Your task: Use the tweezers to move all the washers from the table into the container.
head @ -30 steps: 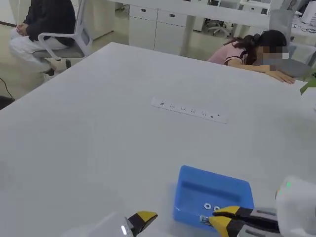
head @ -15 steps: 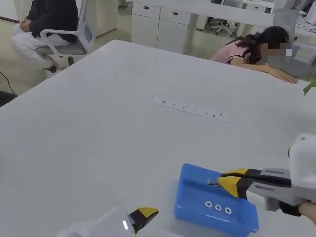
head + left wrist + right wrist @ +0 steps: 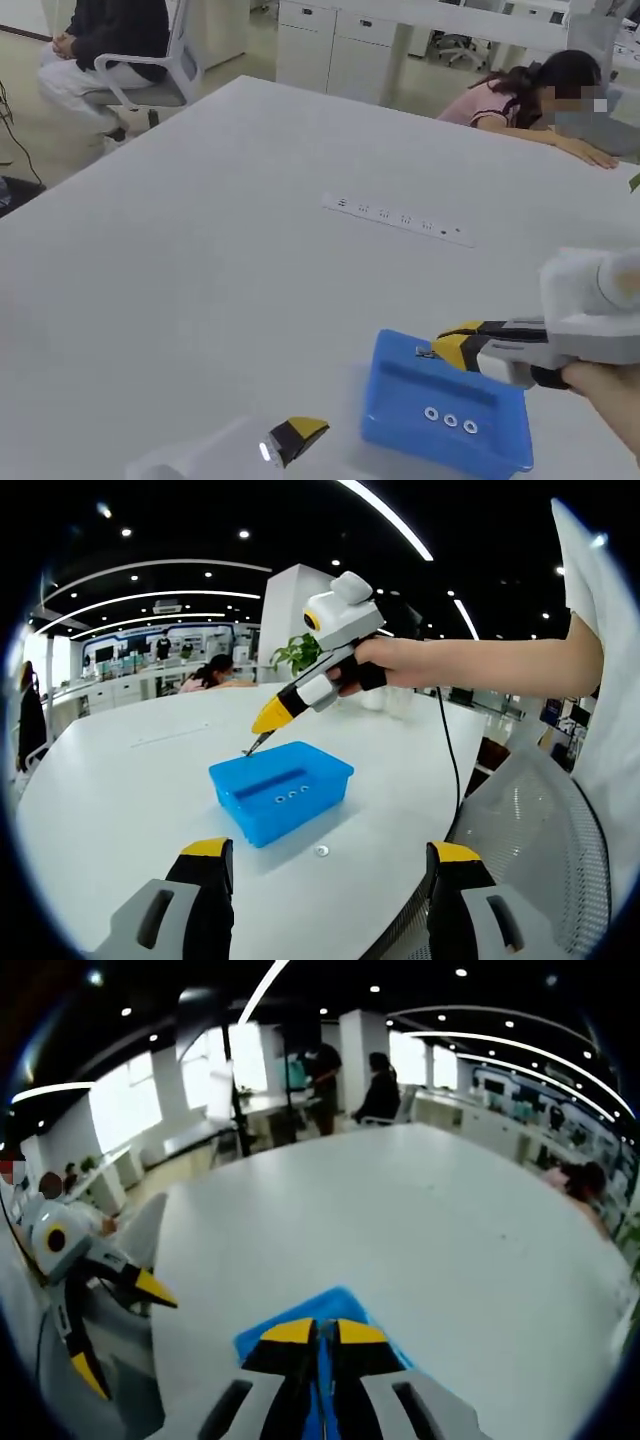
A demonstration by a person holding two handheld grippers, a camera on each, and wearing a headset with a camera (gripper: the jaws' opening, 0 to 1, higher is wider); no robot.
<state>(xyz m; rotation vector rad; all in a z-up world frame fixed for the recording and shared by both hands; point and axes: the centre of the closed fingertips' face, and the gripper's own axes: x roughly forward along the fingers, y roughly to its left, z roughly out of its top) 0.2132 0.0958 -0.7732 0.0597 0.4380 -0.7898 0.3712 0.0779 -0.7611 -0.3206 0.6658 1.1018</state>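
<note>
The right gripper (image 3: 315, 1332) has its jaws pressed together on the tweezers (image 3: 256, 744). The tweezers' thin dark points stick out past the yellow jaw tips and hang over the rim of the blue container (image 3: 265, 820) that lies farthest from the left jaws (whether anything is pinched in the points is too small to tell). In the right gripper view the container lies directly under and just ahead of the closed jaws. Three washers (image 3: 291, 797) lie in a short row on the container's floor, below the tweezers' points and apart from them.

The left gripper (image 3: 330, 865) has its jaws spread wide, with nothing held between them. In the left gripper view a lone washer (image 3: 321, 851) lies flat on the white table (image 3: 120, 780), roughly midway between the two open jaw tips and just beside the container's near wall. The container itself sits ahead of these jaws, a little toward the left-hand jaw.

A hand (image 3: 605, 390) holds the right gripper from behind. Well beyond both pairs of jaws, a white power strip (image 3: 398, 218) lies on the table.
</note>
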